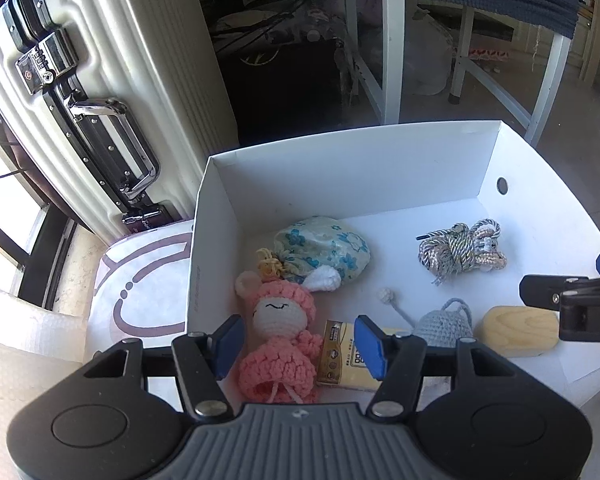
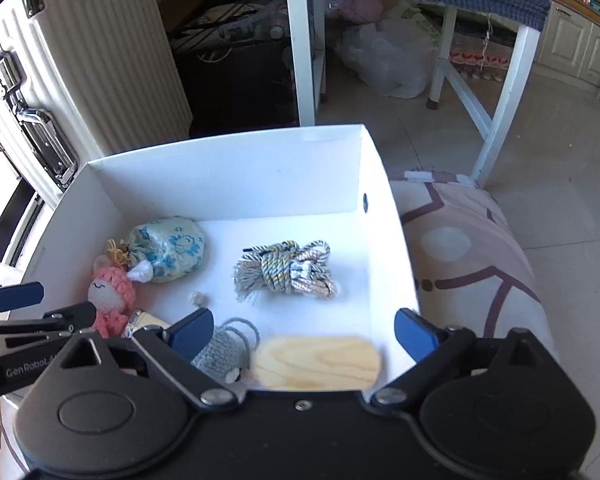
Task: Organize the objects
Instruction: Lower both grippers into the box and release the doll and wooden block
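Note:
A white cardboard box (image 1: 340, 168) (image 2: 228, 172) holds a blue floral pouch (image 1: 324, 250) (image 2: 168, 248), a pink crocheted doll (image 1: 280, 332) (image 2: 110, 296), a yellow card pack (image 1: 340, 360), a grey crocheted mouse (image 1: 444, 322) (image 2: 224, 350), a coiled cord bundle (image 1: 460, 252) (image 2: 288, 272) and a wooden block (image 1: 520, 330) (image 2: 318, 362). My left gripper (image 1: 300, 344) is open above the doll and card pack. My right gripper (image 2: 304, 332) is open, wide, above the wooden block and the mouse.
A cream hard-shell suitcase (image 1: 92, 92) (image 2: 60, 72) stands left of the box. The box rests on a patterned cushion (image 2: 468, 248) (image 1: 140, 280). White table legs (image 2: 304, 56) and a plastic bag (image 2: 388, 60) stand behind on the tiled floor.

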### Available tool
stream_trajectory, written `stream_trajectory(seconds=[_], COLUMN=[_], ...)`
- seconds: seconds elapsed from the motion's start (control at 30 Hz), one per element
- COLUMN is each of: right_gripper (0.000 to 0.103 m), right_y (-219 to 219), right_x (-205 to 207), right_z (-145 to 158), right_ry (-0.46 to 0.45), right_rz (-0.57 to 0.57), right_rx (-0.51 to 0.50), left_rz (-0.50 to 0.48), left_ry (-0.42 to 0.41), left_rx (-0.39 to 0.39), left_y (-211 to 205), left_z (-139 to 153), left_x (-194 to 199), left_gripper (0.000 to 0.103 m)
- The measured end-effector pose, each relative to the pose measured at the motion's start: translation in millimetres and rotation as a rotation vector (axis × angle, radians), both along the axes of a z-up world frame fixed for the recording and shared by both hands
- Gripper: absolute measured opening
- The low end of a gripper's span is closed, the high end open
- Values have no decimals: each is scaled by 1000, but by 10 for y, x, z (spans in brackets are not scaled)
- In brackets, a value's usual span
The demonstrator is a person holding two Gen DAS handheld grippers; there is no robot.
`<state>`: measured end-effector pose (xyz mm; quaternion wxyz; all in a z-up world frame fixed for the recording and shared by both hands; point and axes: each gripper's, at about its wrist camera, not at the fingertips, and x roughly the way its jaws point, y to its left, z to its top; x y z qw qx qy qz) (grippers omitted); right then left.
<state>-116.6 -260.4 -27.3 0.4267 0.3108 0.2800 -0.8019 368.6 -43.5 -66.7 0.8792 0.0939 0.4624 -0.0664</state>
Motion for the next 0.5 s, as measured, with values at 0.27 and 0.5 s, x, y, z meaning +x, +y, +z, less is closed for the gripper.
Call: stream_trajectory(seconds=[0.27, 0.5], right_gripper=[98, 98], right_y=[15, 44], right_x=[21, 44], right_z=[9, 48], right_ry=[-17, -14], right_rz=[20, 22], right_rx=[10, 6], left_rz=[8, 12], left_ry=[40, 41], left_rx=[-23, -44], left_y=[-8, 8], left_z=[-27, 32], left_x=[-7, -46], left_gripper=[61, 61])
